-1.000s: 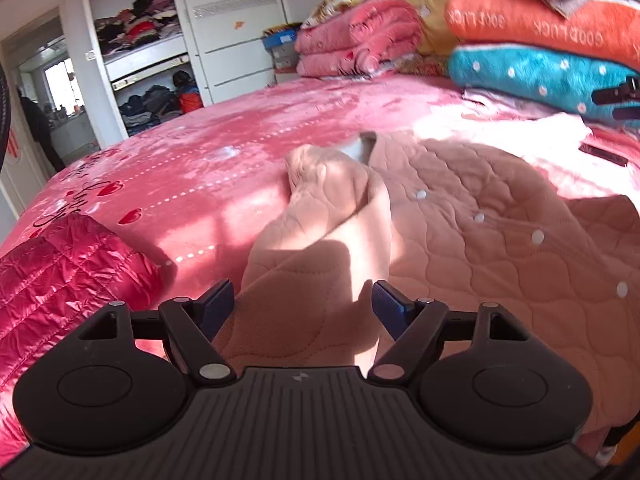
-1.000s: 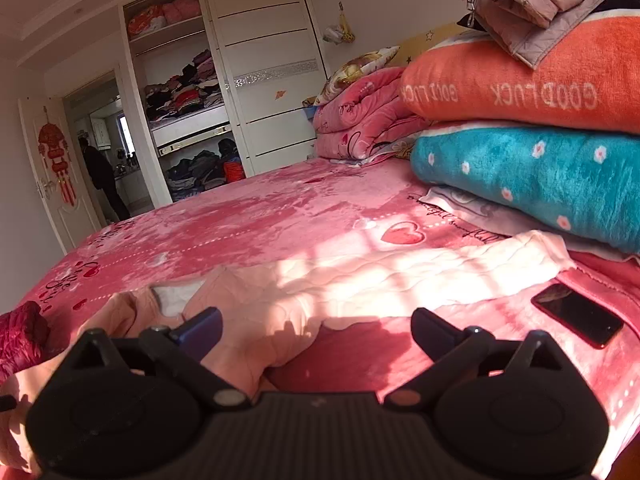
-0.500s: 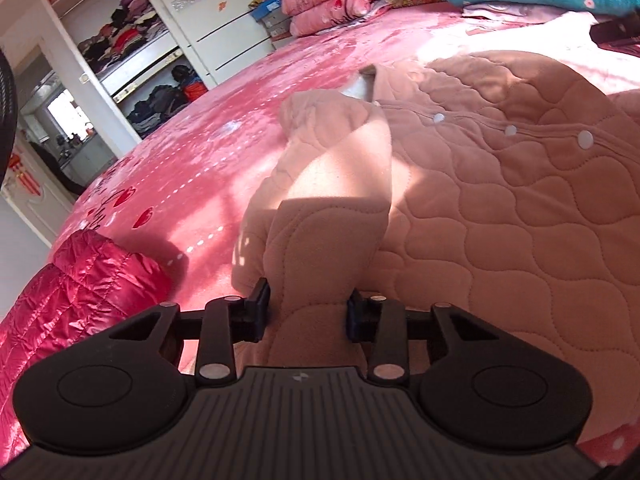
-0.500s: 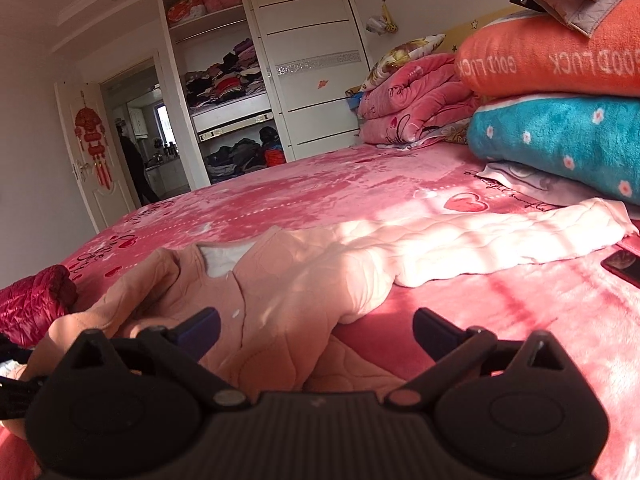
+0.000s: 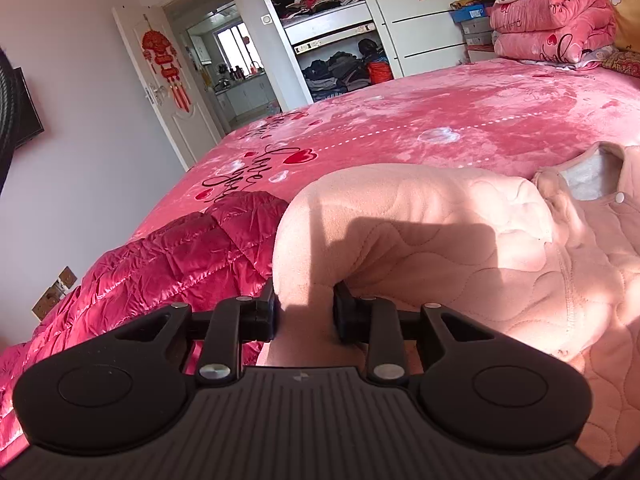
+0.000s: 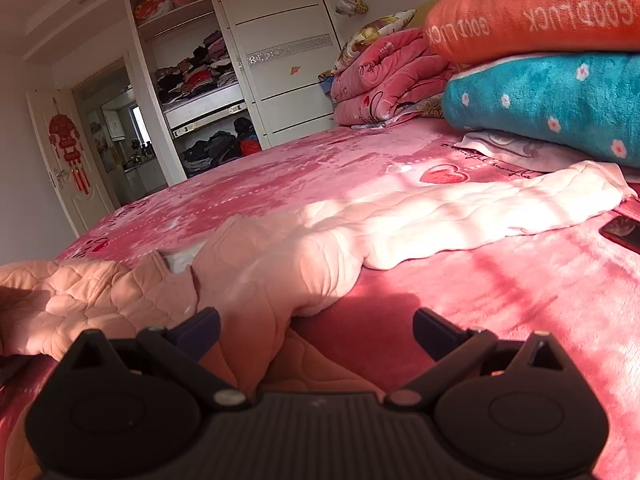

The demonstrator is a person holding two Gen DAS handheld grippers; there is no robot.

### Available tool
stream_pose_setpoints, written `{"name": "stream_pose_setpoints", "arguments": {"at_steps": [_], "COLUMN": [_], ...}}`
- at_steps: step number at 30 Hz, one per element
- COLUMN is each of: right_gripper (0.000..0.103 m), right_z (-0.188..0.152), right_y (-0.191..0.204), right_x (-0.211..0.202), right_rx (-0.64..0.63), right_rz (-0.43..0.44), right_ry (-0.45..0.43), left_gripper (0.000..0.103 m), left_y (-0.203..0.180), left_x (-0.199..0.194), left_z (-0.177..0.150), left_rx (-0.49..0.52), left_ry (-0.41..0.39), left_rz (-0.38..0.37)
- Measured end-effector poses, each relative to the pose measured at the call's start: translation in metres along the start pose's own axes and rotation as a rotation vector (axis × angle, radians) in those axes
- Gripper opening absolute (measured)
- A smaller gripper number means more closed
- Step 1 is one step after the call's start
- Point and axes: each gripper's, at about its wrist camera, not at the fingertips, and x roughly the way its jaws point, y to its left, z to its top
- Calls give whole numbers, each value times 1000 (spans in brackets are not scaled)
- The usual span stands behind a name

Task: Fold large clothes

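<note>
A pale pink quilted jacket point(image 5: 520, 248) with white snap buttons lies spread on the pink bed cover point(image 5: 440, 112). My left gripper point(image 5: 304, 312) is shut on its sleeve point(image 5: 360, 216), which arches up from the jaws and bends right toward the collar point(image 5: 588, 172). In the right wrist view the jacket point(image 6: 260, 280) lies across the bed, its other sleeve point(image 6: 480, 212) stretched out to the right in sunlight. My right gripper point(image 6: 316, 328) is open low over the jacket's side edge, its left finger over the fabric and nothing pinched.
A dark red quilted coat point(image 5: 160, 264) lies at the bed's left edge. Stacked blankets, orange point(image 6: 540, 12) and teal point(image 6: 552, 100), rise at the right, pink ones point(image 6: 380, 76) behind. A phone point(image 6: 622, 232) lies near the sleeve end. A wardrobe point(image 6: 200, 80) and a doorway point(image 5: 224, 64) stand beyond the bed.
My left gripper closed on the sleeve, then swung left and lifted it into an arch. My right gripper sank closer to the jacket's edge and stayed open.
</note>
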Motion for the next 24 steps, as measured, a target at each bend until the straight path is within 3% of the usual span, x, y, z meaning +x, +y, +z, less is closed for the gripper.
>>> {"name": "stream_pose_setpoints", "arguments": {"at_steps": [1, 3, 4, 5, 6, 8, 24], "right_gripper": [102, 102, 102, 102, 102, 102, 102], "right_z": [0, 0, 0, 0, 0, 0, 1], "right_y": [0, 1, 1, 2, 3, 4, 10], "right_x": [1, 3, 4, 5, 5, 4, -3], "right_rx": [-1, -5, -8, -12, -18, -32, -103], "right_rz": [1, 2, 6, 10, 13, 21, 35], "right_ry": [7, 18, 22, 24, 25, 27, 34], "left_gripper": [43, 63, 67, 75, 90, 103, 103], "left_y": [-5, -10, -13, -13, -14, -12, 8], "left_x": [4, 7, 8, 8, 8, 3, -77], "left_z": [-2, -6, -10, -12, -14, -16, -2], "left_rx": [10, 20, 25, 22, 15, 0, -157], "left_ry": [5, 14, 20, 26, 32, 37, 75], "left_rz": [10, 20, 18, 13, 13, 14, 77]}}
